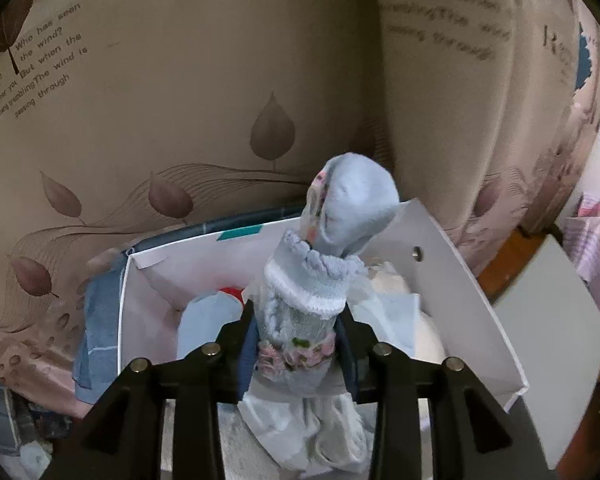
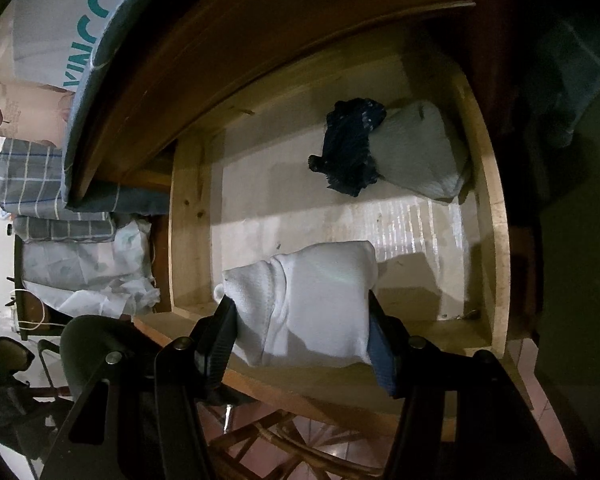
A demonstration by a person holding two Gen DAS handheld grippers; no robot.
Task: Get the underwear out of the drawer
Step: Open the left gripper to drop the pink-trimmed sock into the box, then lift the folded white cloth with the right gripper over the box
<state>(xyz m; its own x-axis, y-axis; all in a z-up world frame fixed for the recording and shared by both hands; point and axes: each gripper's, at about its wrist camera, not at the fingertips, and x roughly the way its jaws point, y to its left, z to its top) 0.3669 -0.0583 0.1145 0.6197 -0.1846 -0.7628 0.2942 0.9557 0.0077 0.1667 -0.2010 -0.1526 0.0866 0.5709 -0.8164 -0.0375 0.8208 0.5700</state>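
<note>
- Beige wall covering printed with leaves and verse, filling the background beyond the left fingers.
- Open white box just ahead of and below the left fingers, its rim close on both sides; light blue folded cloth and a red scrap inside, to the left.
- Left gripper pinching a rolled pale-blue piece of underwear with floral trim, roll pointing up and forward above the box.
- Blue checked fabric pressed against the box's left outer wall.
- Wooden drawer pulled open ahead of the right fingers, raised wooden rims on every side, bare liner across the middle.
- Right gripper clamped on a white folded bundle at the drawer's near edge.
- Far ahead and to the right in the drawer: dark navy garment touching a grey-white roll, well apart from the fingers.
- Overhanging wooden ledge above the drawer's far-left side; checked bedding and crumpled white bags stacked left of the drawer.
</note>
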